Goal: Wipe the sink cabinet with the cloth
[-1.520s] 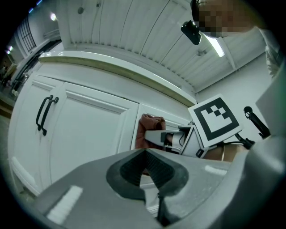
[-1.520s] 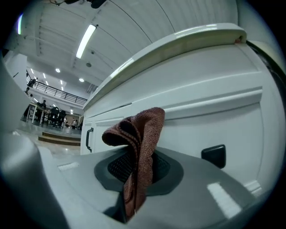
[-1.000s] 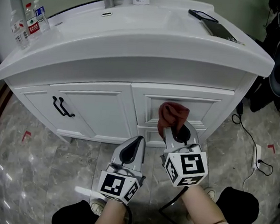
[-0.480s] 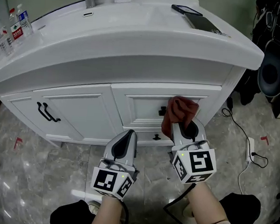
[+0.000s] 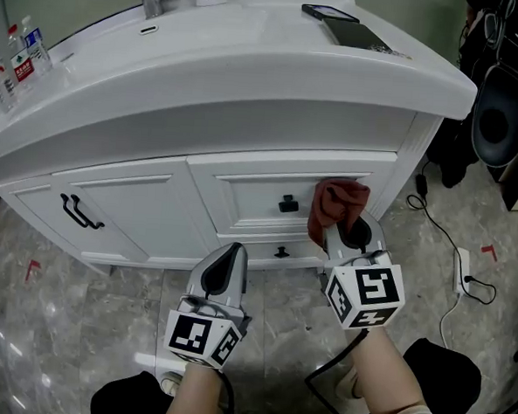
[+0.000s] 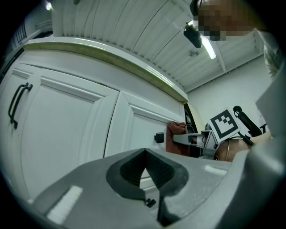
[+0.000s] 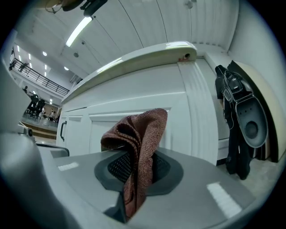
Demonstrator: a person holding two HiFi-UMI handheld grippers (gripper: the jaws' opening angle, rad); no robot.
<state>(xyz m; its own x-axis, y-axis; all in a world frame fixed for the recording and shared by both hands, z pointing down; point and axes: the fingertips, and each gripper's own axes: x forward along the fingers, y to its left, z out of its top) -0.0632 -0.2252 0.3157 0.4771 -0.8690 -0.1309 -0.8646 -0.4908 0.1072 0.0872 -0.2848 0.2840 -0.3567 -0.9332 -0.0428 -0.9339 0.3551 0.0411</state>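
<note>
We face the white sink cabinet on grey marble floor. Our right gripper pinches the red-brown cloth at its drawer front; our left gripper, closed on nothing, hangs short of it. Only the right gripper view shows a lit hall beyond.

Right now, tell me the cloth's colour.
The cloth is reddish brown, clearest in the right gripper view.

Cloth pinched before cabinet

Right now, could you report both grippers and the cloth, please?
Right gripper shut on cloth, by upper drawer front. Left gripper shut, empty. Drawer knob just left of cloth.
</note>
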